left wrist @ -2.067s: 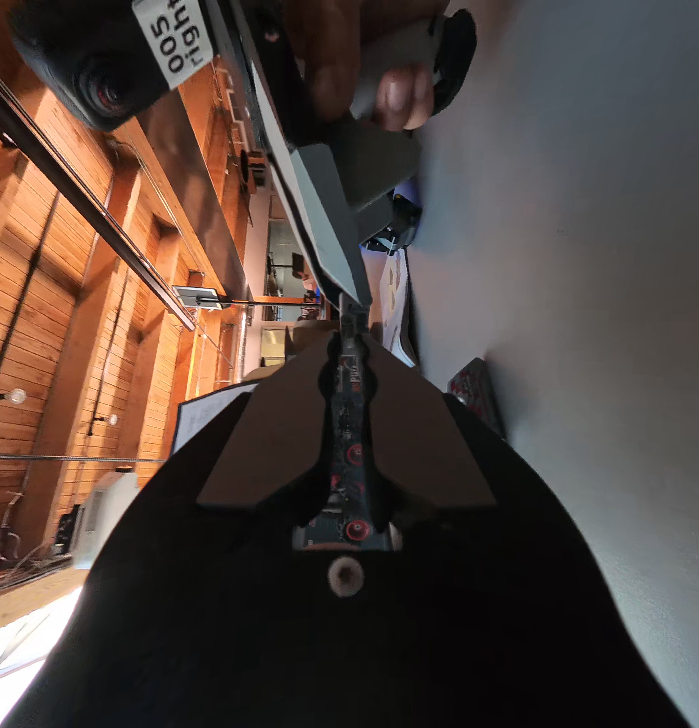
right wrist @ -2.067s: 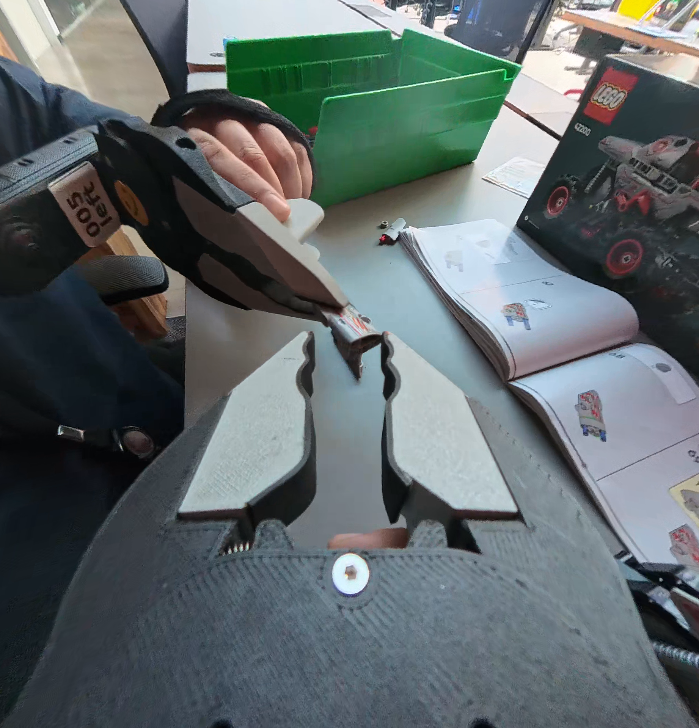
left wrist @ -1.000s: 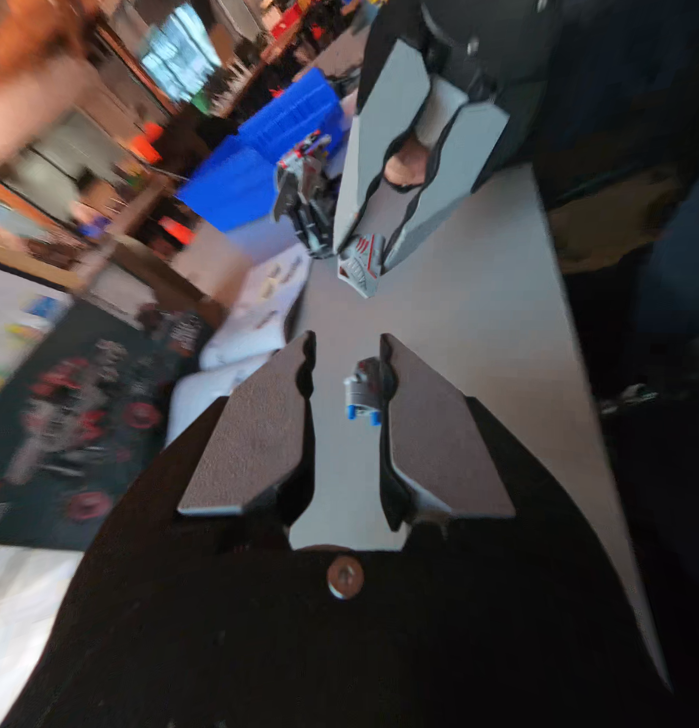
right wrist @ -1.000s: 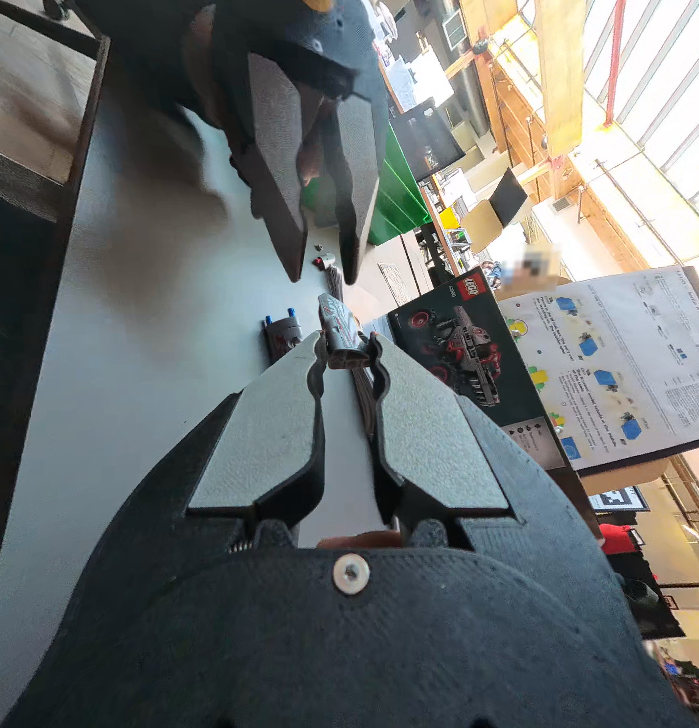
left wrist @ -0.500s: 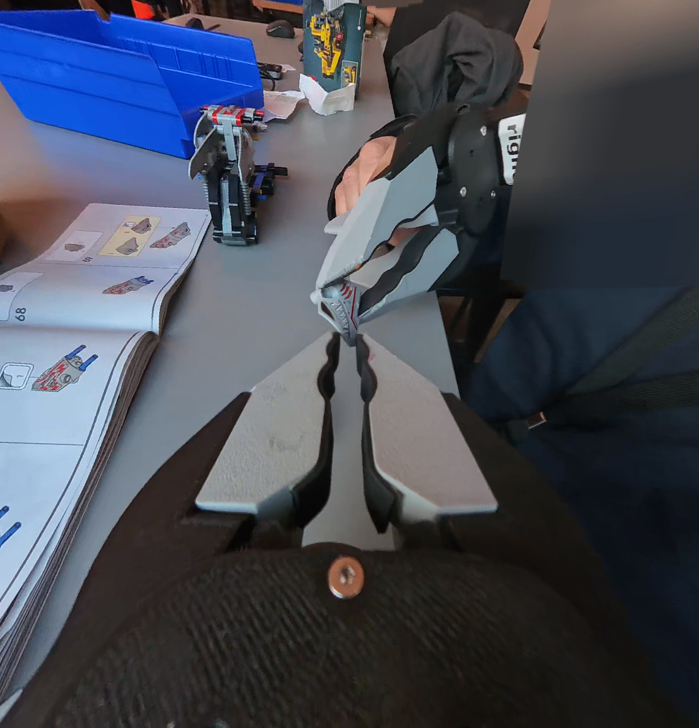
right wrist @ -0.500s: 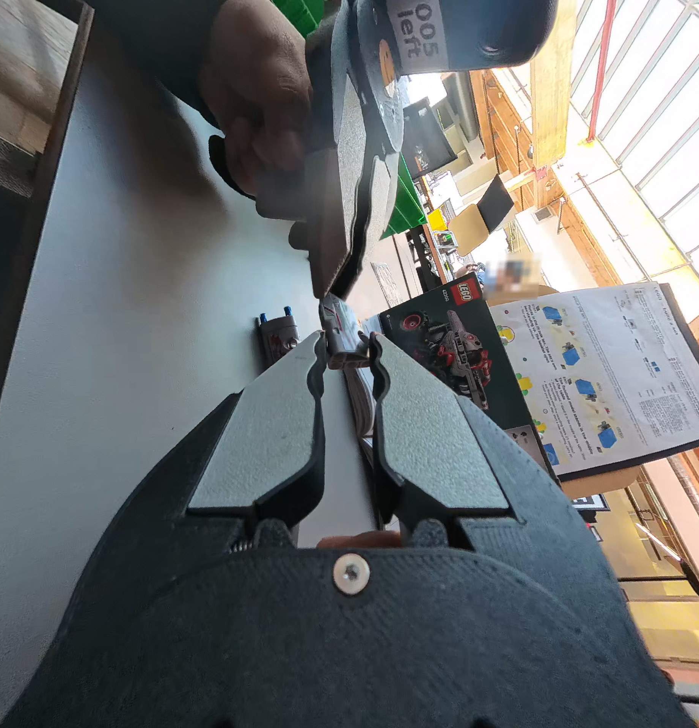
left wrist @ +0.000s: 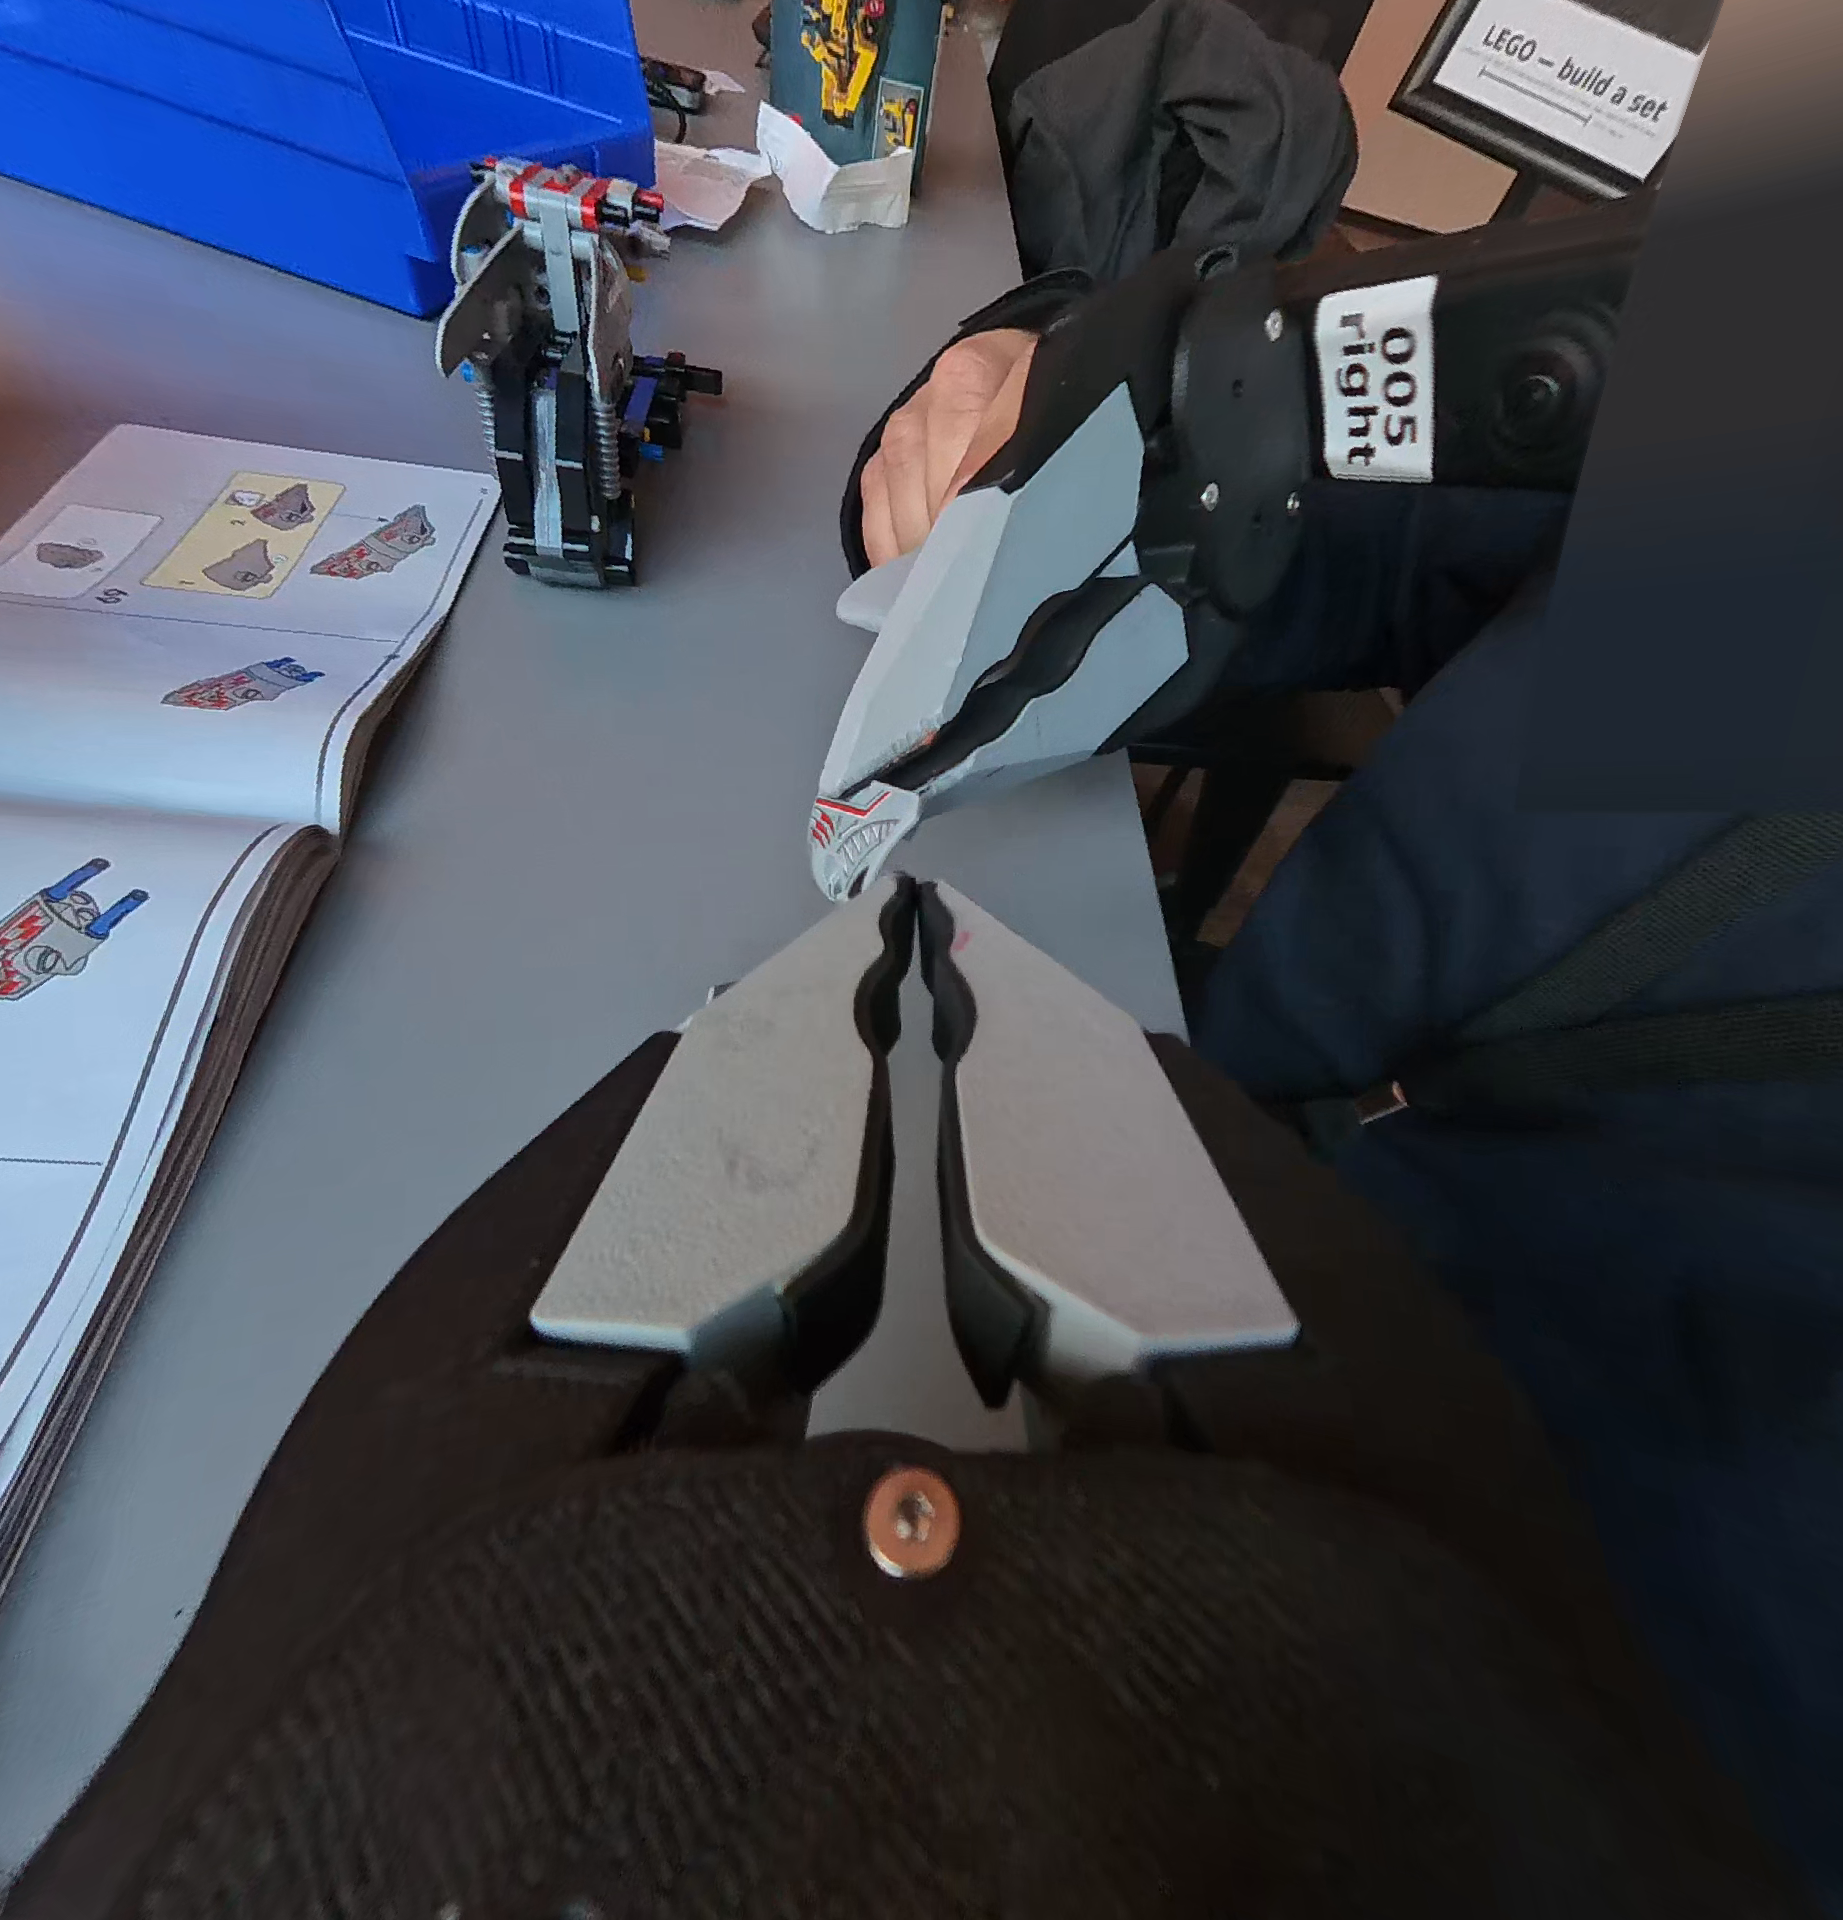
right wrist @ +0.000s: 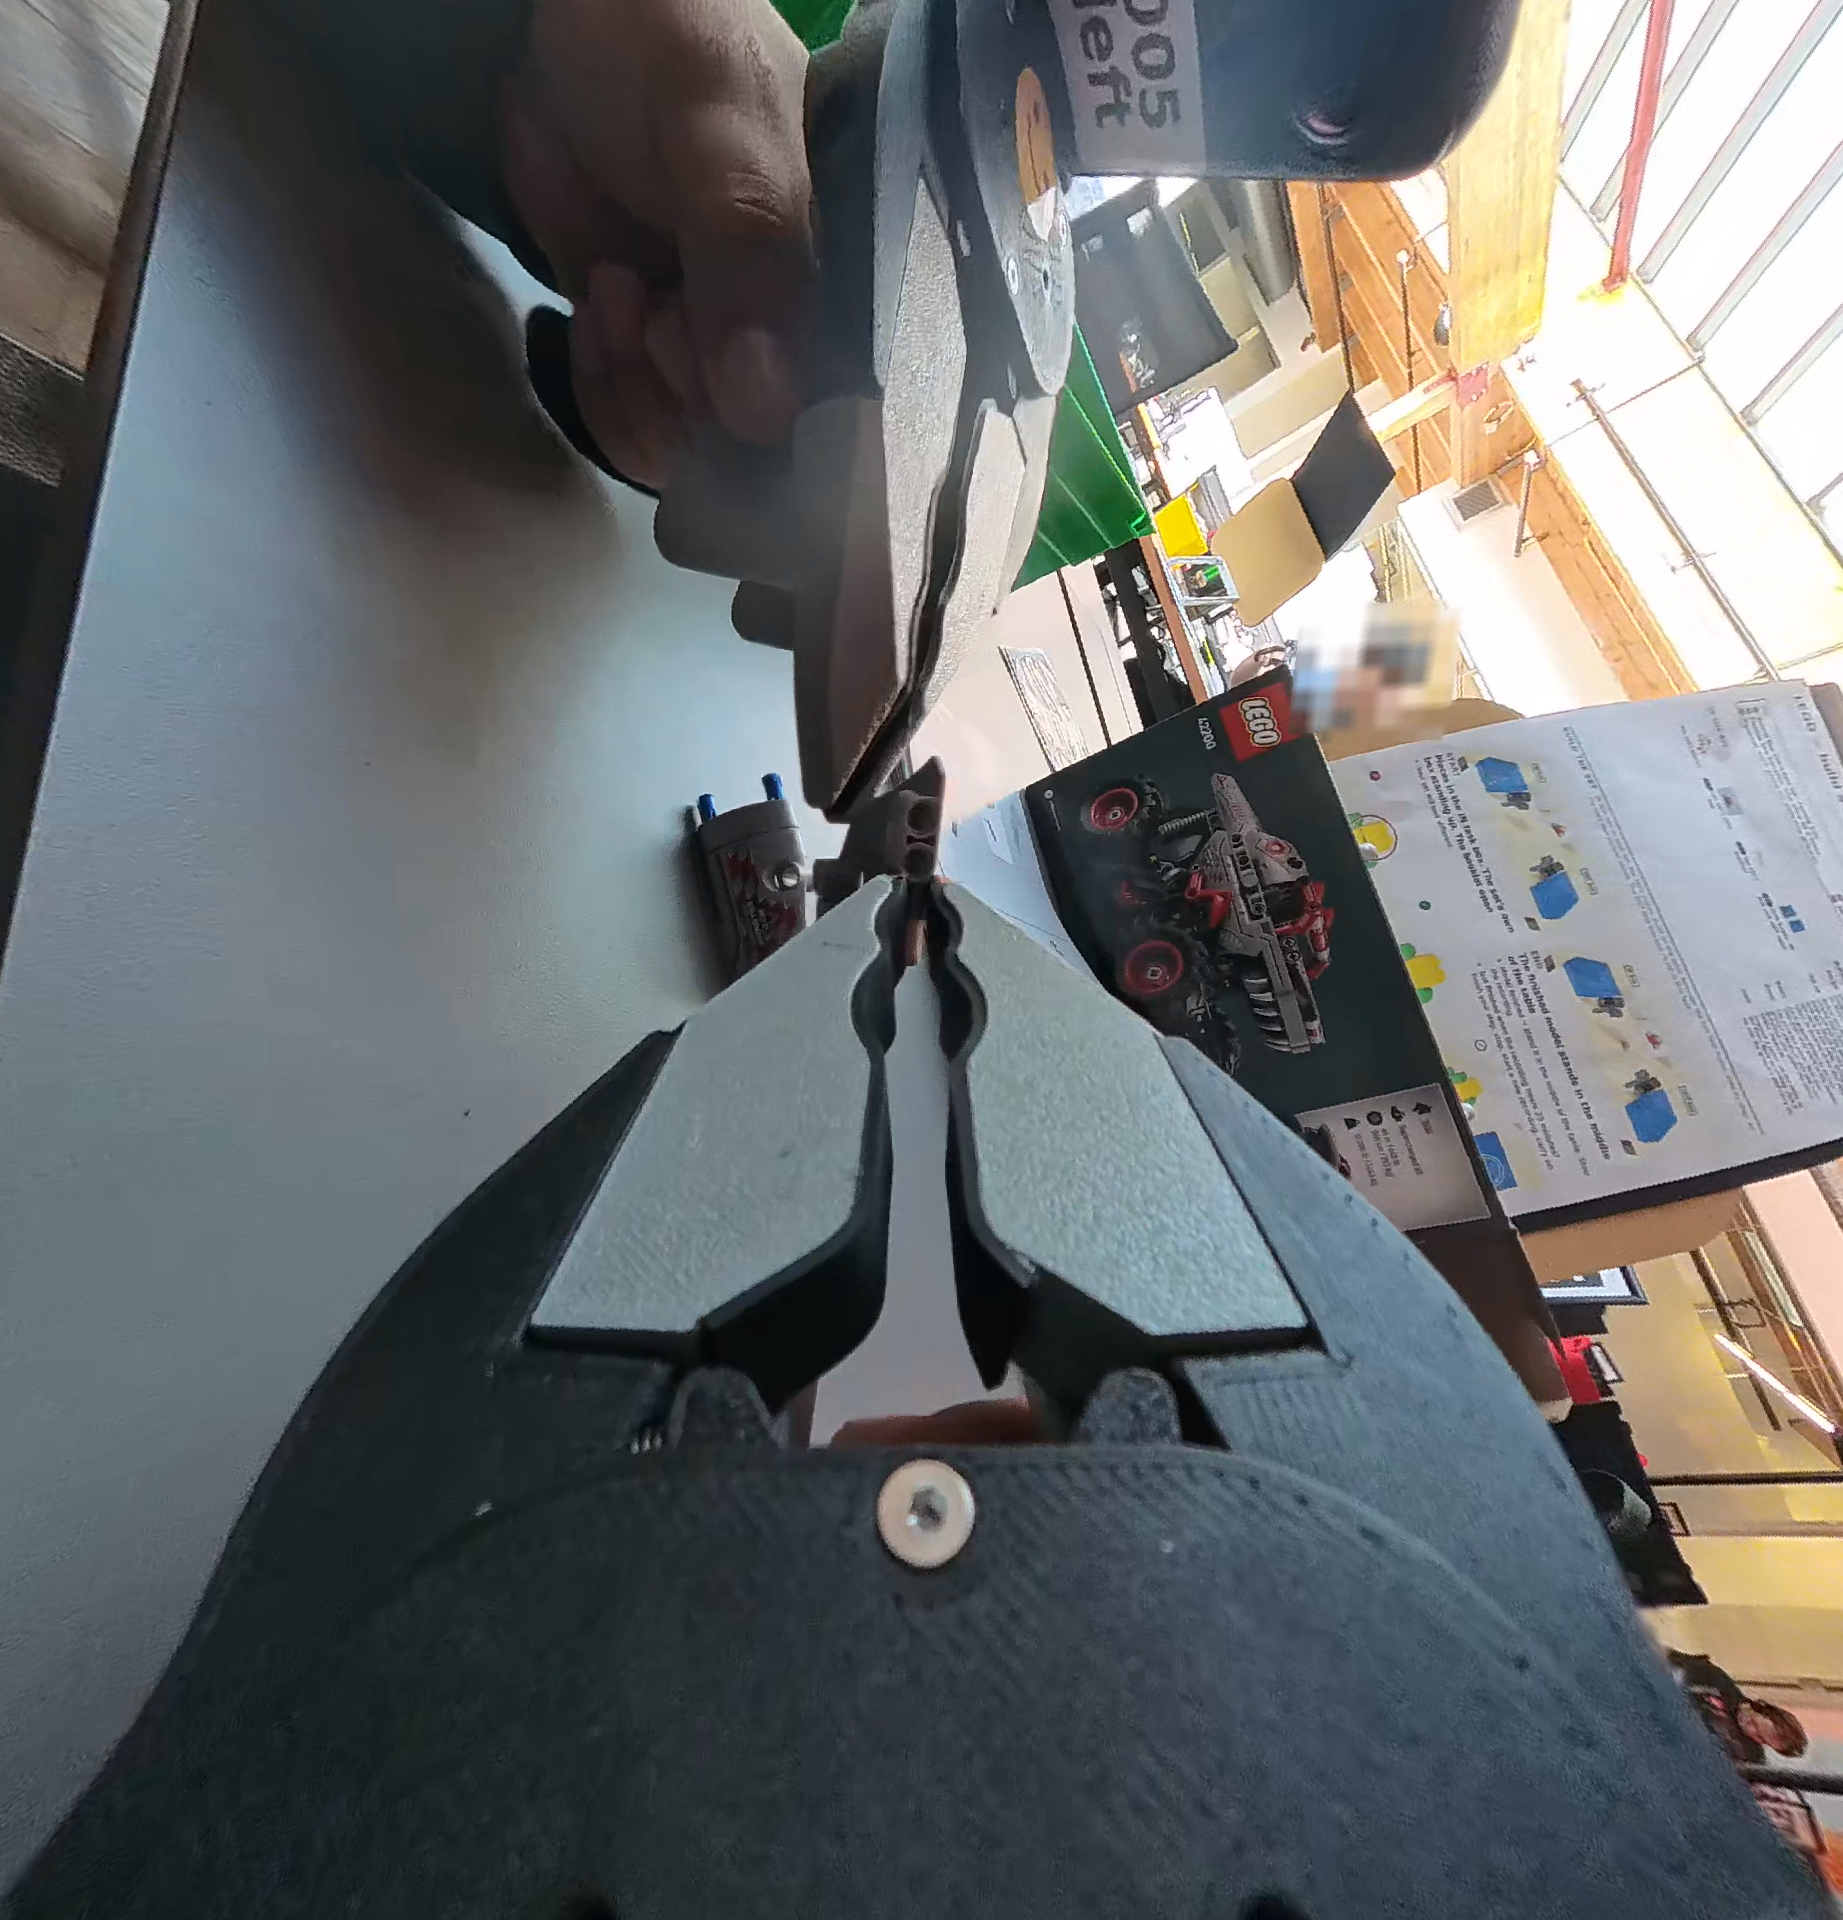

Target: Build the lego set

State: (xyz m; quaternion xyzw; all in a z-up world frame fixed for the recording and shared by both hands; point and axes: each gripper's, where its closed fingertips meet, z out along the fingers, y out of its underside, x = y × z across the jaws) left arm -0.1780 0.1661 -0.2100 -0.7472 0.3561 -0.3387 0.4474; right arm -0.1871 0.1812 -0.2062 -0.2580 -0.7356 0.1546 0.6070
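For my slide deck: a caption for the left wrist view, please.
Right gripper holds a grey toothed panel at the shut left gripper's tips, above the table.

In the left wrist view the light is soft and even, the grey worktop [left wrist: 605,727] lit with only faint shadows, while the blue bin [left wrist: 273,125] and the far left edge go soft and the instruction booklet [left wrist: 117,831] bows under wide-angle distortion. The right wrist view is harsh in contrast: daylight from the windows [right wrist: 1748,260] at upper right blows out to white, so the left claw [right wrist: 886,774] and the hand [right wrist: 678,260] holding it sit backlit and dark, casting a broad soft shadow on the pale worktop. Both views curve strongly near the edges, and the dark claw bodies in the foreground are slightly soft.
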